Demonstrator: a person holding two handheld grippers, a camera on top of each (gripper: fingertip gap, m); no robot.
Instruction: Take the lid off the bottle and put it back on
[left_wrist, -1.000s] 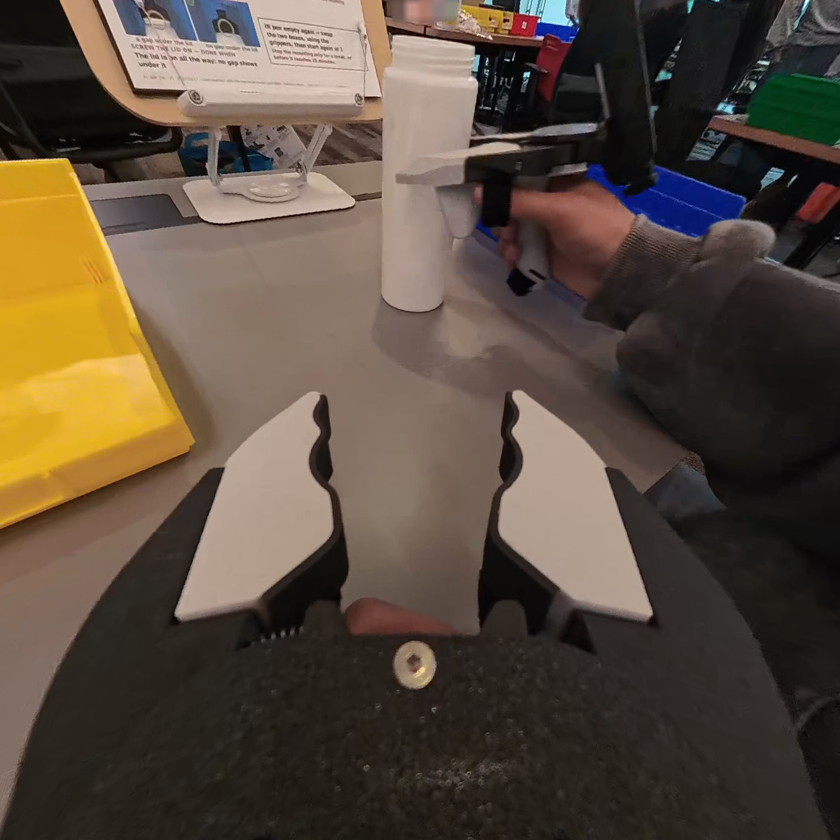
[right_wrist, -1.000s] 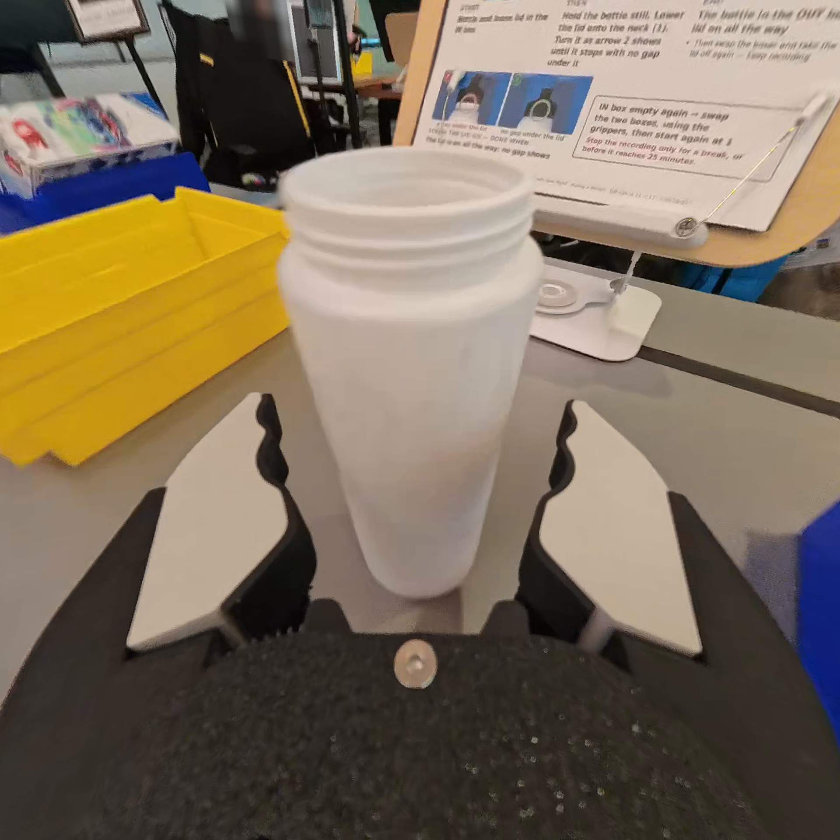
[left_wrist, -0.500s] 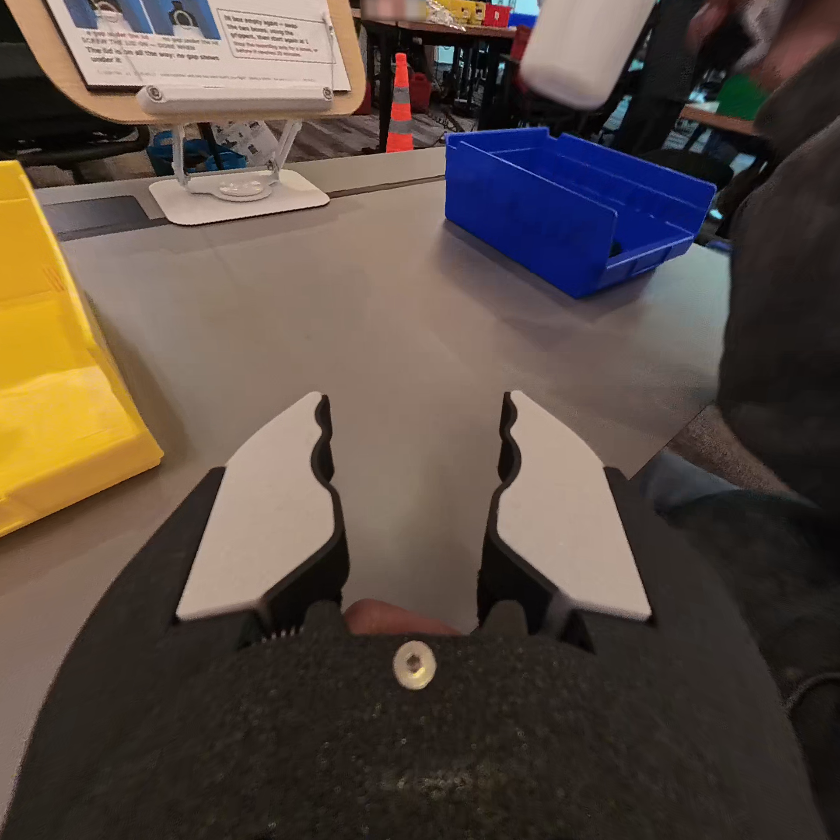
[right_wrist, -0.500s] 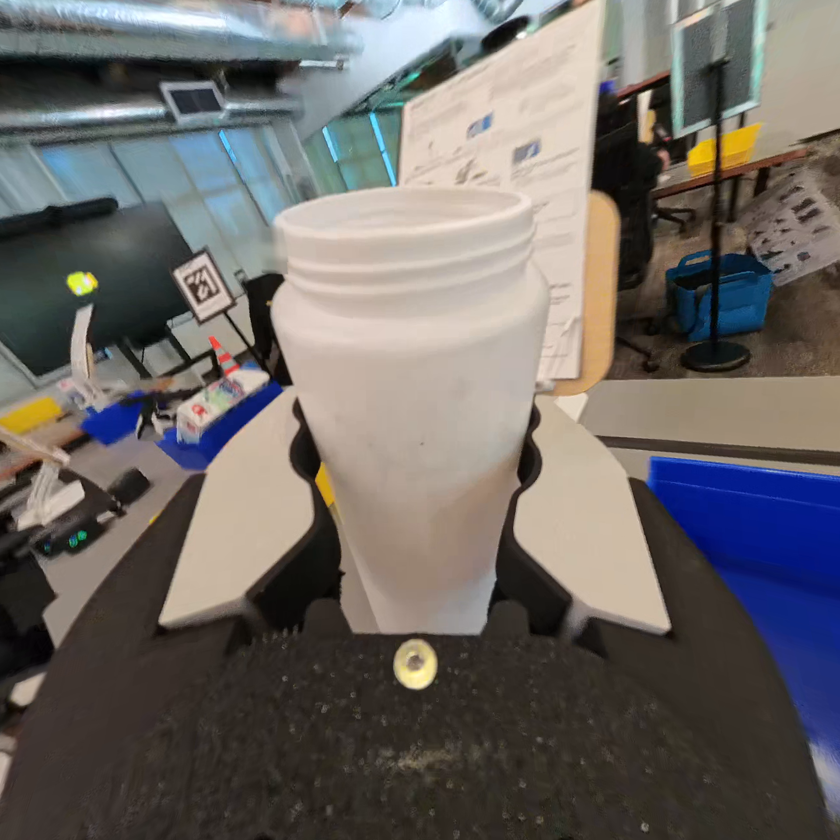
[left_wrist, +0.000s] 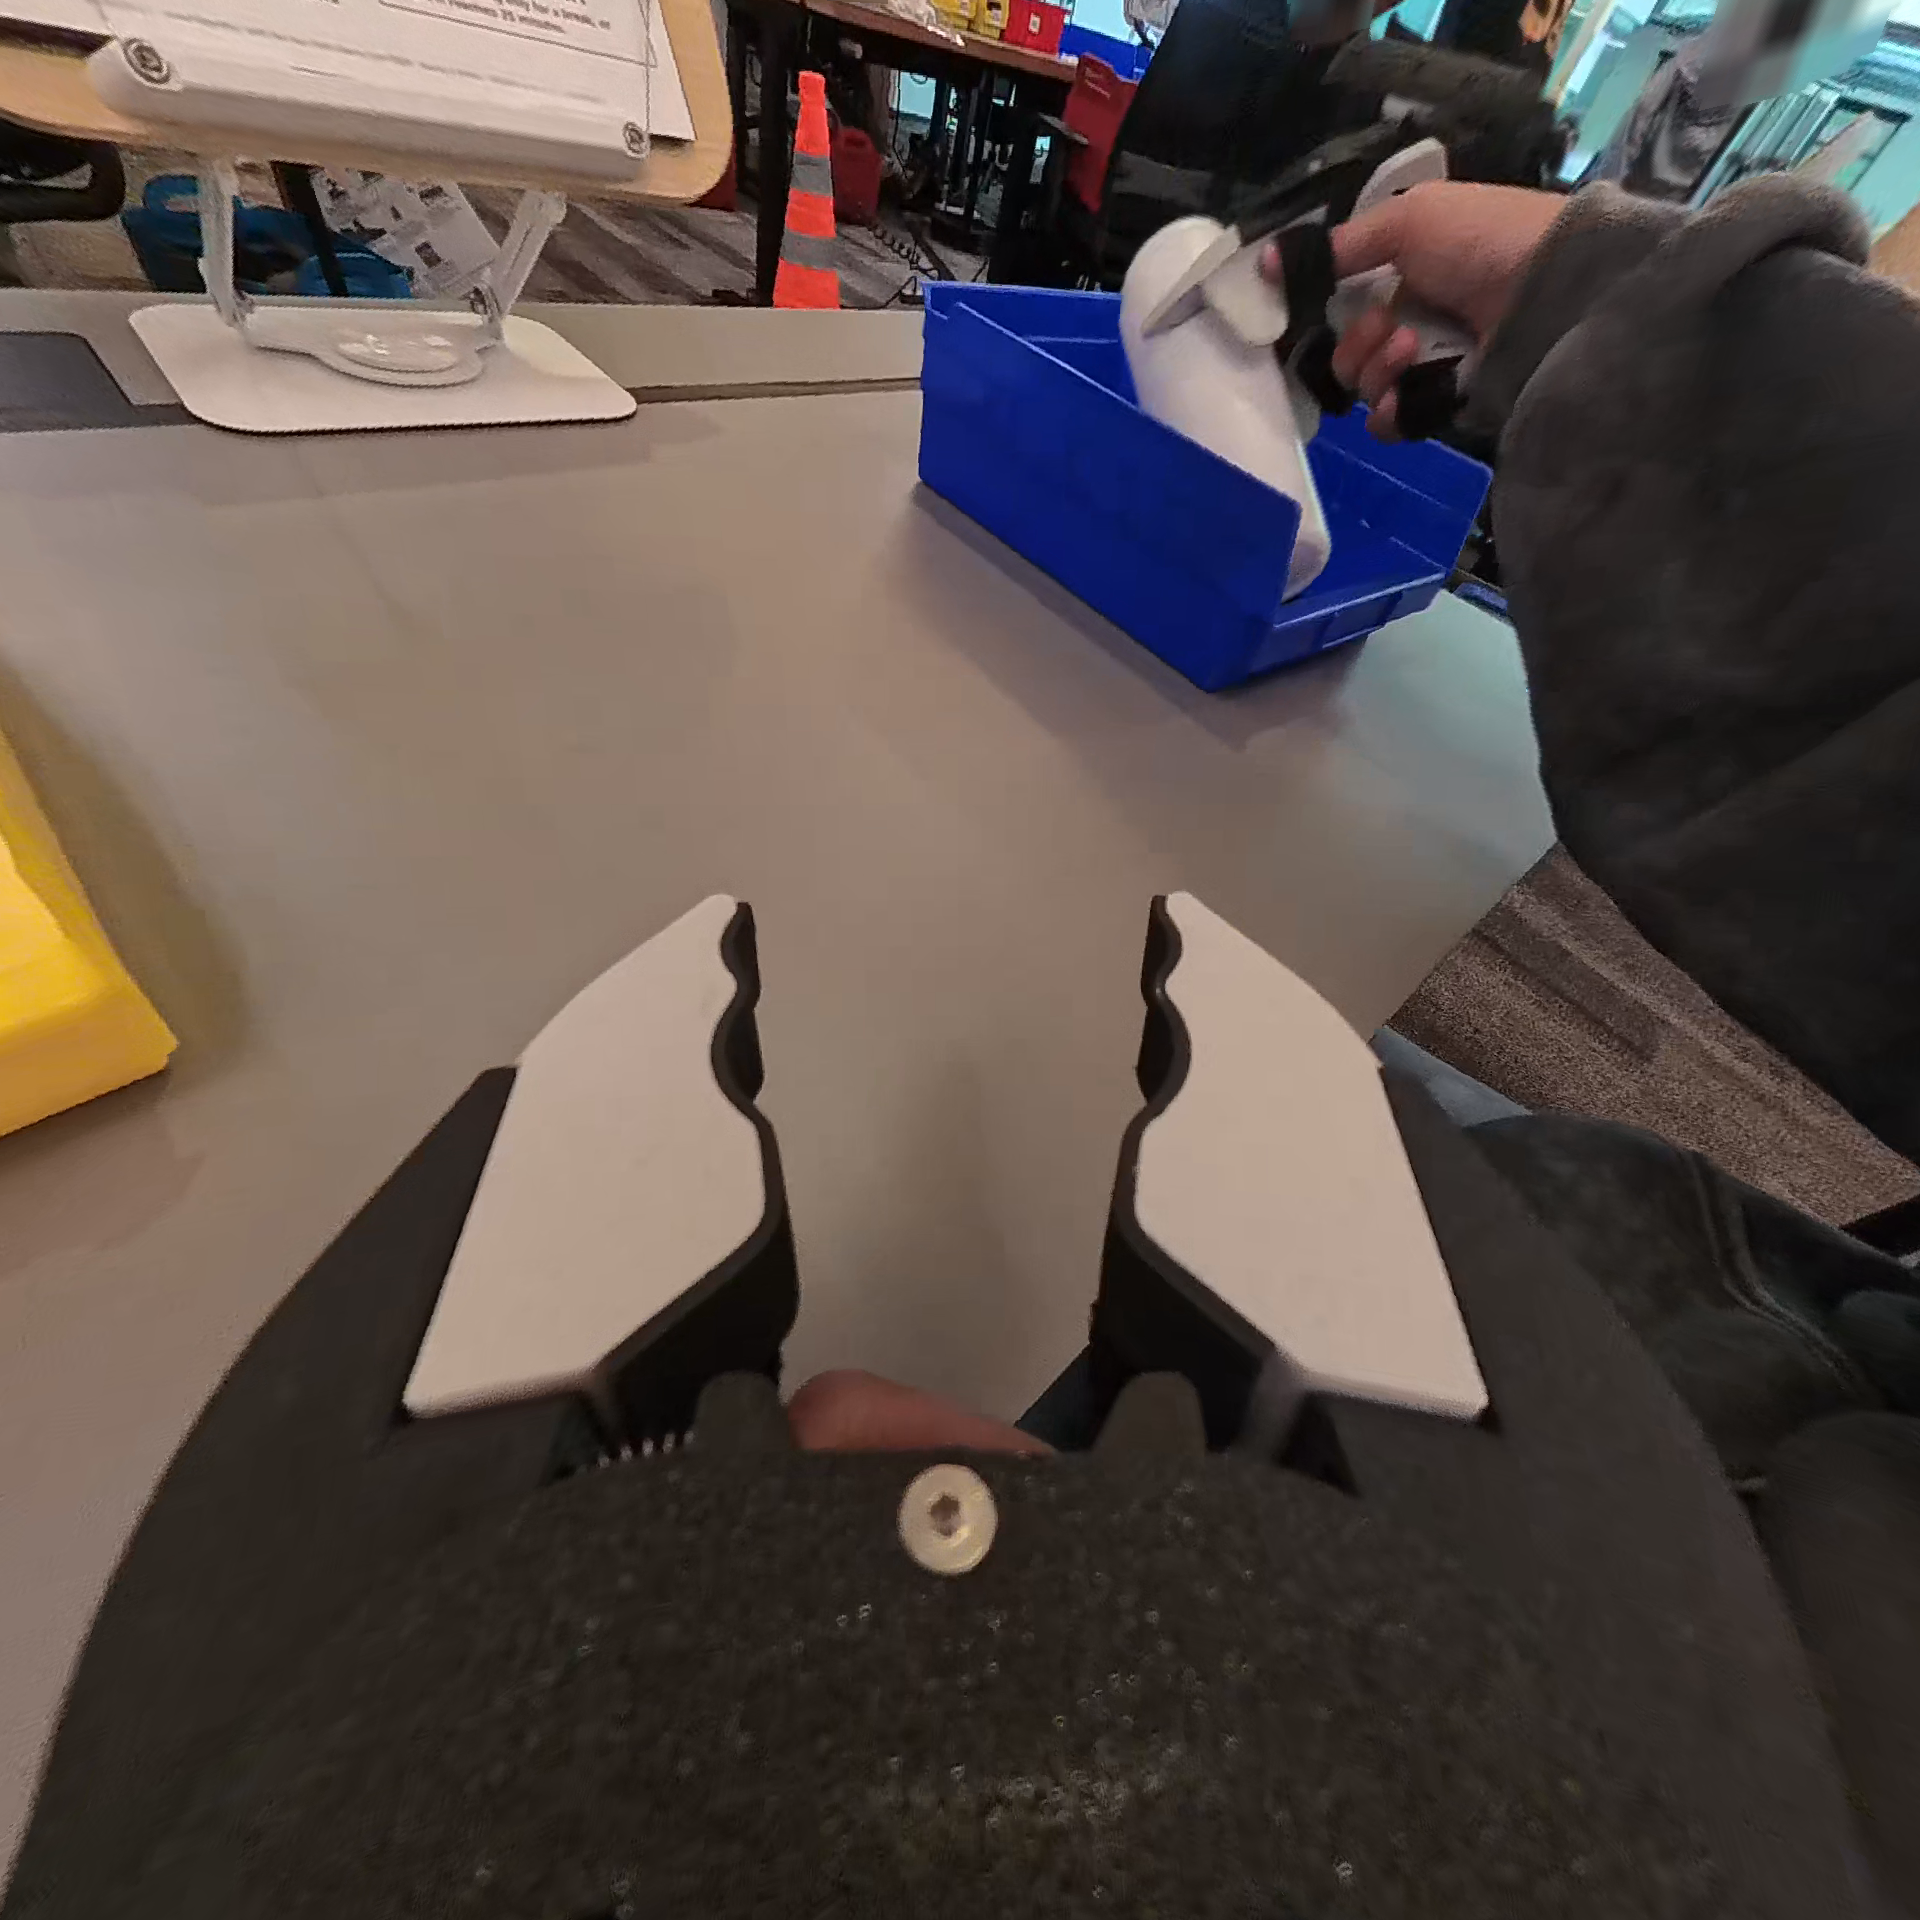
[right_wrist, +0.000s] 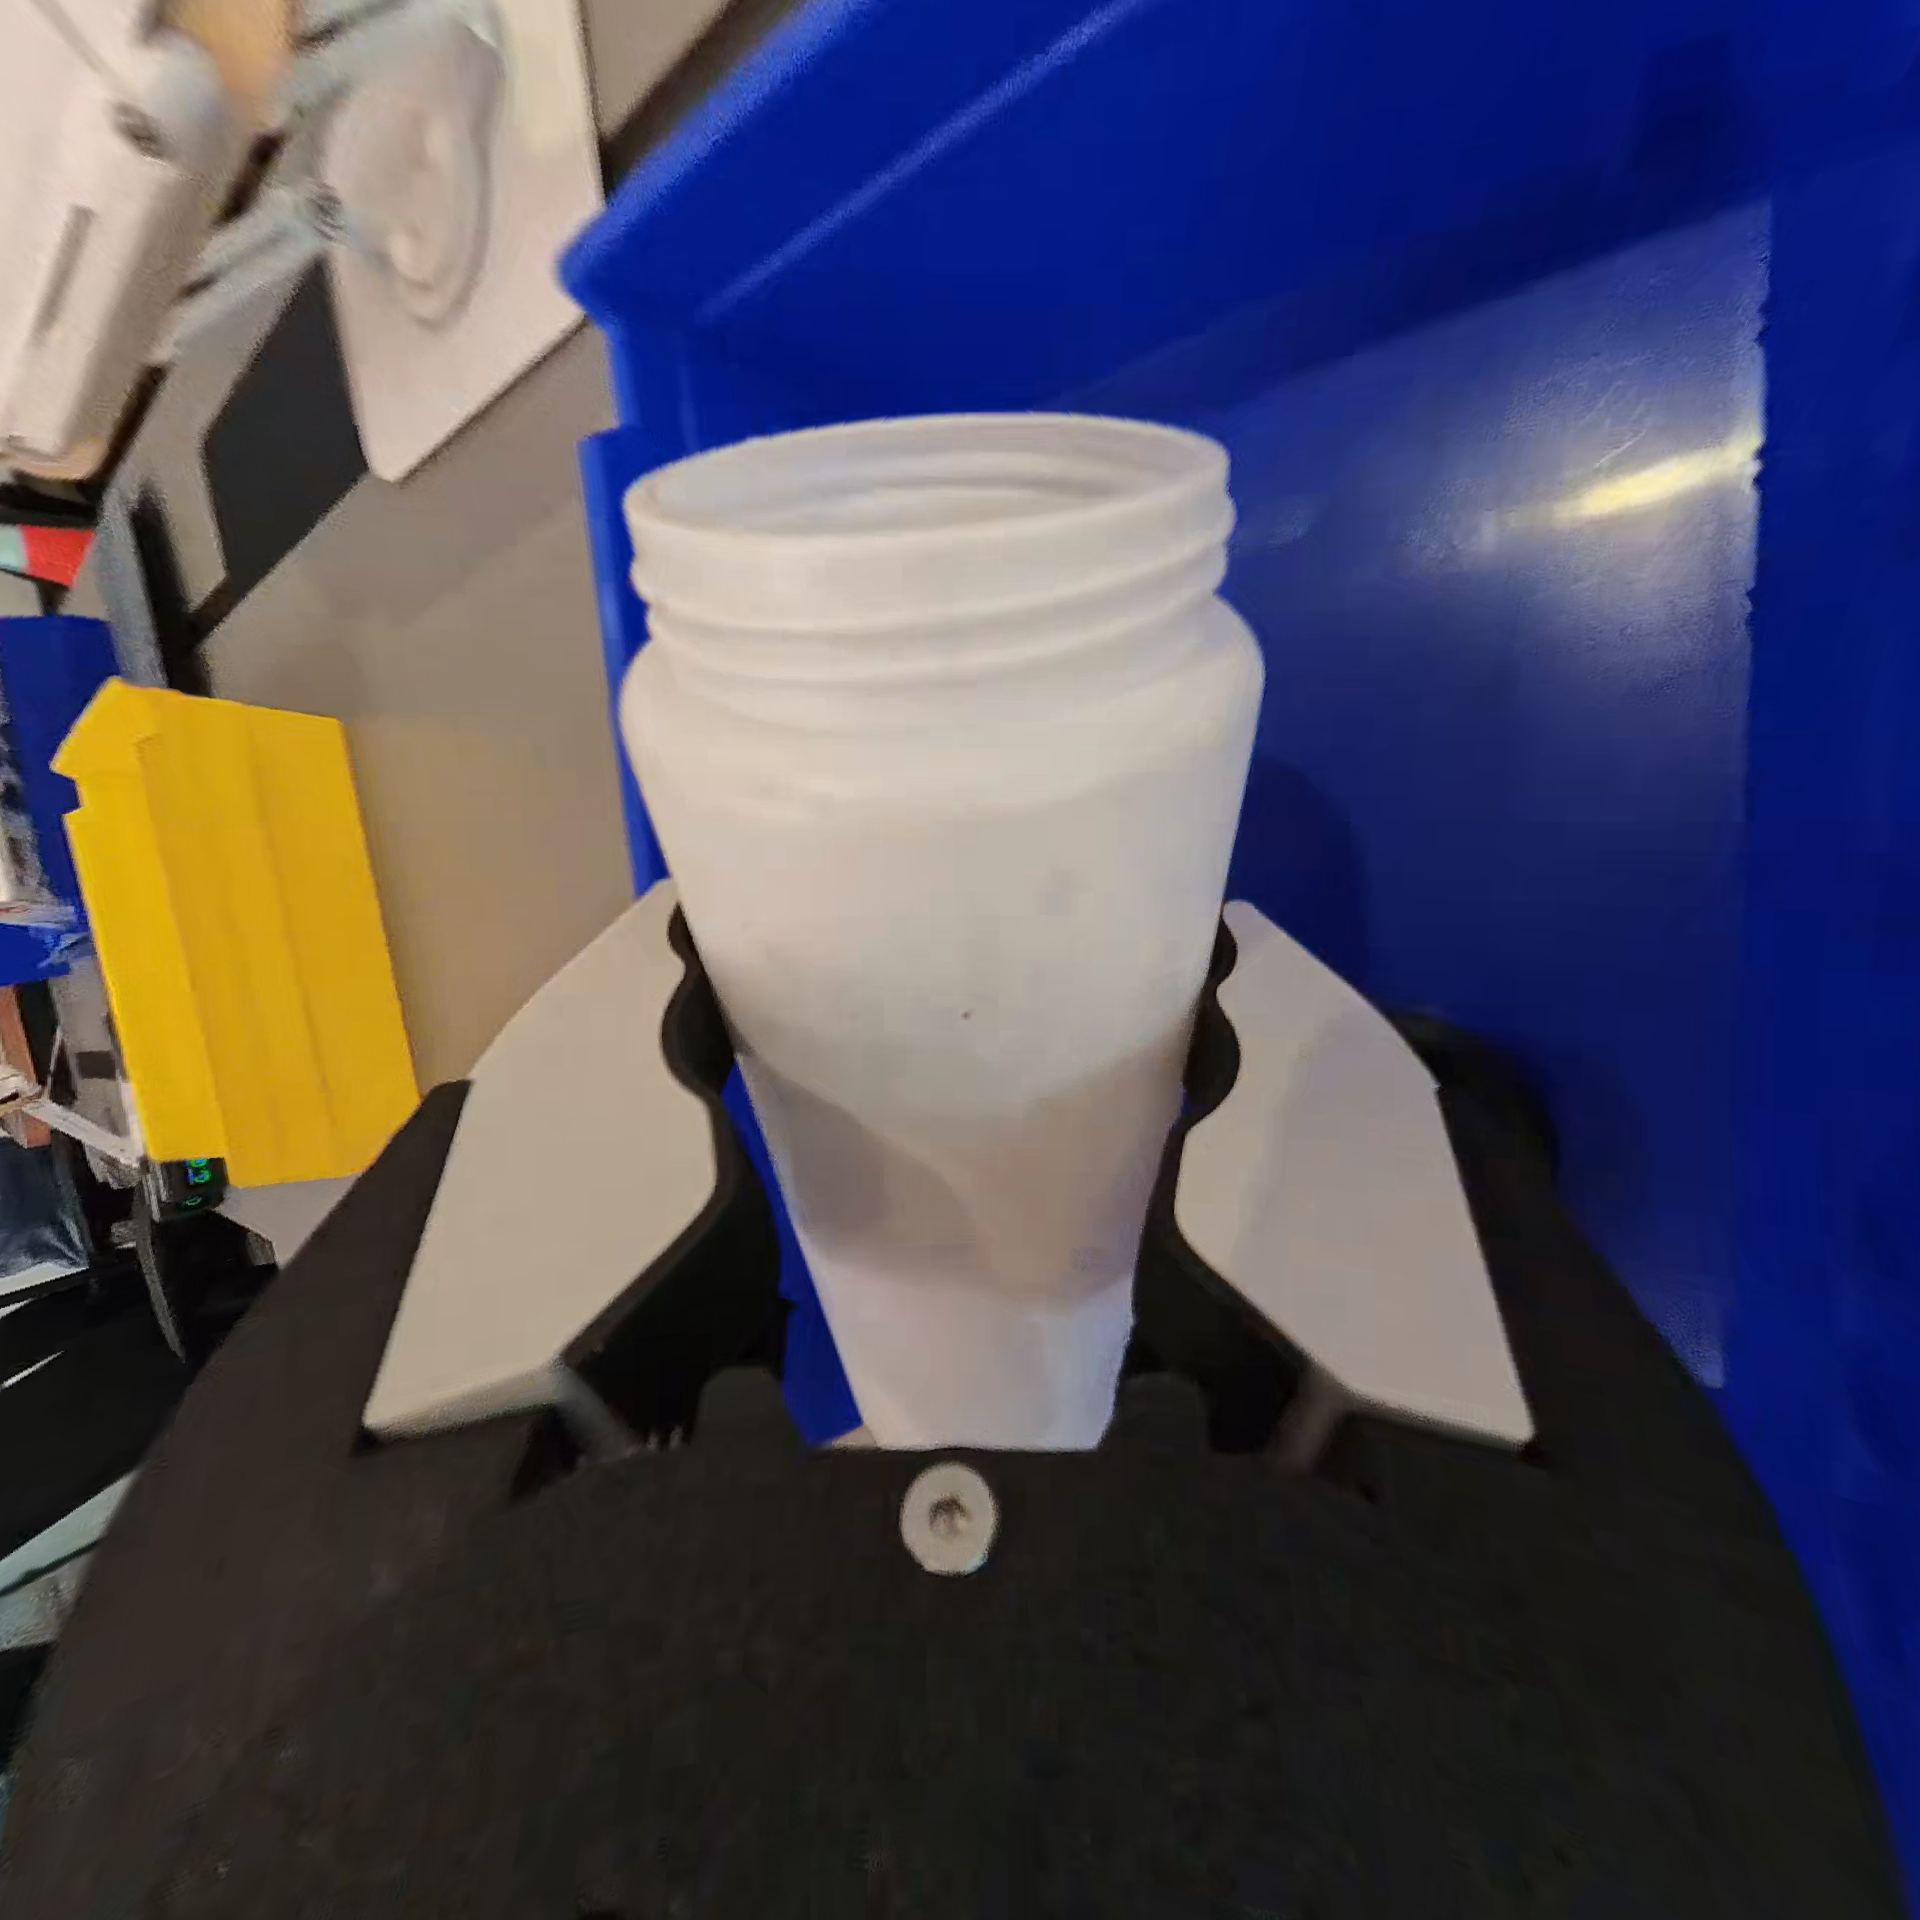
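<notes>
Right gripper (right_wrist: 951, 1049) fingers clamped on lidless white bottle (right_wrist: 940, 831), tilted mouth-down into blue bin (left_wrist: 1101, 488); left gripper (left_wrist: 948, 1023) fingers wide, empty above desk (left_wrist: 623, 665); best lowered slowly, released only once resting on bin floor; lid unseen.

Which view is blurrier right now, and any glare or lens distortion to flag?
Right wrist view: heavier motion blur; the yellow bin and stand base at the left edge smear, the blue bin wall shows a glare streak, and the bottle is fairly sharp. Left wrist view: mostly sharp; only the right hand-held gripper with the bottle is blurred, and wide-angle bending shows toward the edges.
</notes>
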